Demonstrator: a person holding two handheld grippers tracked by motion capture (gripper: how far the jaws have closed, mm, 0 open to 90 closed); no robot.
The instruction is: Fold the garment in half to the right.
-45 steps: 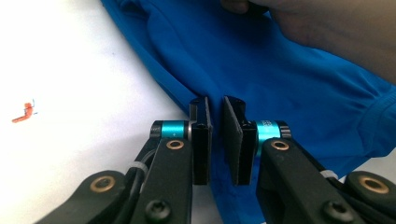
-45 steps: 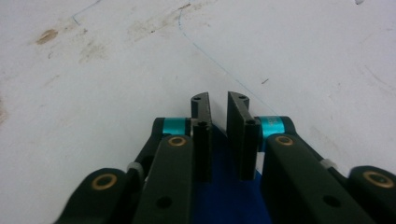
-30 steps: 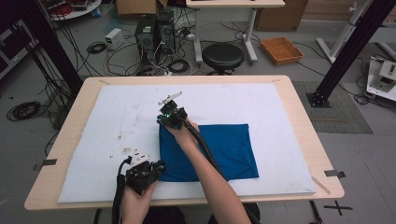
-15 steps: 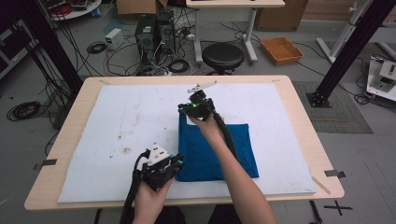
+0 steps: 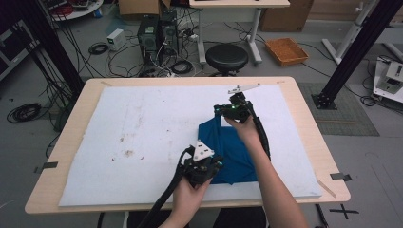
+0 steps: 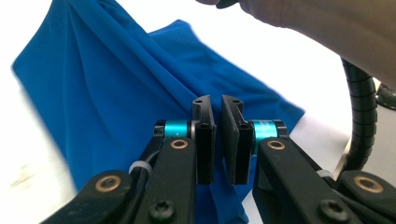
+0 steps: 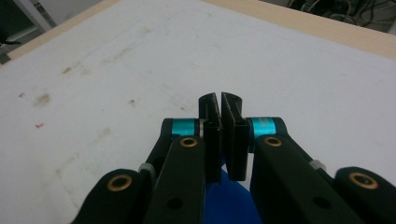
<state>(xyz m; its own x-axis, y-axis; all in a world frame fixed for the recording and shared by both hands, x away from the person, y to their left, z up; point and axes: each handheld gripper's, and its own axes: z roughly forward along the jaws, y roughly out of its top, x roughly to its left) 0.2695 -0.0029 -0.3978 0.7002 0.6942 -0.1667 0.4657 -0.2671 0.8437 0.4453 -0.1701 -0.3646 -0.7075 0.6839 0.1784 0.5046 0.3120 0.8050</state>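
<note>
A blue cloth (image 5: 237, 154) lies bunched on the white mat (image 5: 142, 114), right of centre, with its left side lifted and drawn over. My left gripper (image 5: 215, 165) is at the cloth's near edge and is shut on that edge. In the left gripper view the cloth (image 6: 107, 93) runs in taut folds away from my left gripper (image 6: 217, 100). My right gripper (image 5: 218, 112) holds the far corner above the mat. The right gripper view shows my right gripper (image 7: 219, 99) shut, with blue cloth (image 7: 229, 200) hanging below its pads.
Brown stains (image 5: 126, 152) mark the mat's left half. The wooden table (image 5: 309, 123) rims the mat on all sides. Behind the table stand a black stool (image 5: 228, 57) and computer towers (image 5: 154, 35) among floor cables.
Both grippers have moved right and slightly up, carrying the cloth's left edge with them. The flat cloth has become narrower and bunched.
</note>
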